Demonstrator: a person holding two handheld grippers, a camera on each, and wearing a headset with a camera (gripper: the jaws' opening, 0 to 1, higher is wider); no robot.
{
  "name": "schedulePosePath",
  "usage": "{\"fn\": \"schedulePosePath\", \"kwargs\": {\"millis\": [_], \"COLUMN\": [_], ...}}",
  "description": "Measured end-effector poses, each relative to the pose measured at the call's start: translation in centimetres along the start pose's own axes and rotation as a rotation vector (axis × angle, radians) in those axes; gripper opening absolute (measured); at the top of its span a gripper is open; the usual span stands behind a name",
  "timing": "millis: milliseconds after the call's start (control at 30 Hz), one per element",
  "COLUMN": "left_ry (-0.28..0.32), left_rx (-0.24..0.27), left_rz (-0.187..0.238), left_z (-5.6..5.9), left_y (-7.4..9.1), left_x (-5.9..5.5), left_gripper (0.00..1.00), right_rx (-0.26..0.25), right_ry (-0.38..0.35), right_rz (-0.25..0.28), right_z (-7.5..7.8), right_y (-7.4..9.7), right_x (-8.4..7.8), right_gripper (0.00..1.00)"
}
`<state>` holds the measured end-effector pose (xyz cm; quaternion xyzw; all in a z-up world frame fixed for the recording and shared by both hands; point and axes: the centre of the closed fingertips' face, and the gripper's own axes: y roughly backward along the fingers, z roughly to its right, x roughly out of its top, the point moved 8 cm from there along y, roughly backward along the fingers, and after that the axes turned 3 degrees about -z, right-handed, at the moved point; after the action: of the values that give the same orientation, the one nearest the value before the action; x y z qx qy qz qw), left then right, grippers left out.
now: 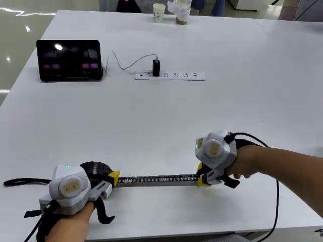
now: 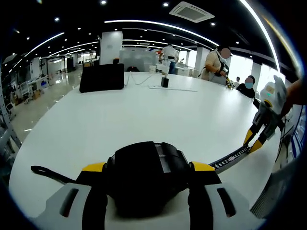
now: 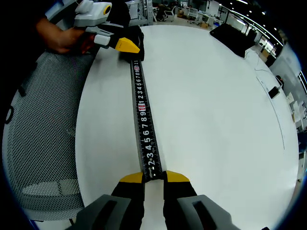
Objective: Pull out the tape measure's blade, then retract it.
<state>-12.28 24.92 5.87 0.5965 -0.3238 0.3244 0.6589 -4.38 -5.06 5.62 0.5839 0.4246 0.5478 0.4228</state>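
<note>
Gripping the black tape measure (image 1: 95,171) by its case, our left gripper (image 2: 148,166) has its yellow-tipped fingers (image 2: 93,167) pressed against the case's two sides; the case sits low on the white surface (image 1: 202,111), near the edge closest to us, and a black strap (image 2: 53,173) trails from it across the surface to our left. We see the blade (image 3: 144,120) drawn out of the case and lying flat on the surface in a straight line between the two grippers; its printed numbers face up, with the lowest ones at the far end from the case. Our right gripper (image 3: 154,178) is at that end, its fingers (image 3: 130,178) nearly together and pinching the blade's tip between them; in the head view this gripper sits well to the right of the case, a black cable running from it along our forearm. Further back on the surface stand a dark tablet (image 1: 69,60) and a white power strip (image 1: 174,75) with a black charger (image 1: 156,67) plugged in; a paper cup (image 1: 159,12) stands near the far edge. A grey mesh chair (image 3: 43,143) sits beside the surface's near edge.
</note>
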Motion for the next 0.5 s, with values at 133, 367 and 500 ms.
{"fn": "schedulePosePath", "kwargs": {"millis": [133, 367, 500], "left_ry": [-0.011, -0.019, -0.021], "left_rx": [0.001, 0.0, -0.001], "left_rz": [-0.012, -0.011, -0.01], "left_z": [-0.07, -0.06, -0.07], "left_y": [-0.03, 0.05, 0.04], "left_x": [0.08, 0.03, 0.03], "left_gripper": [0.62, 0.62, 0.62], "right_rx": [0.002, -0.002, 0.001], "right_ry": [0.006, 0.003, 0.006], "right_rz": [0.005, 0.004, -0.006], "right_z": [0.01, -0.05, 0.02], "right_y": [-0.02, -0.09, -0.12], "right_x": [-0.02, 0.1, 0.21], "right_gripper": [0.11, 0.1, 0.1]}}
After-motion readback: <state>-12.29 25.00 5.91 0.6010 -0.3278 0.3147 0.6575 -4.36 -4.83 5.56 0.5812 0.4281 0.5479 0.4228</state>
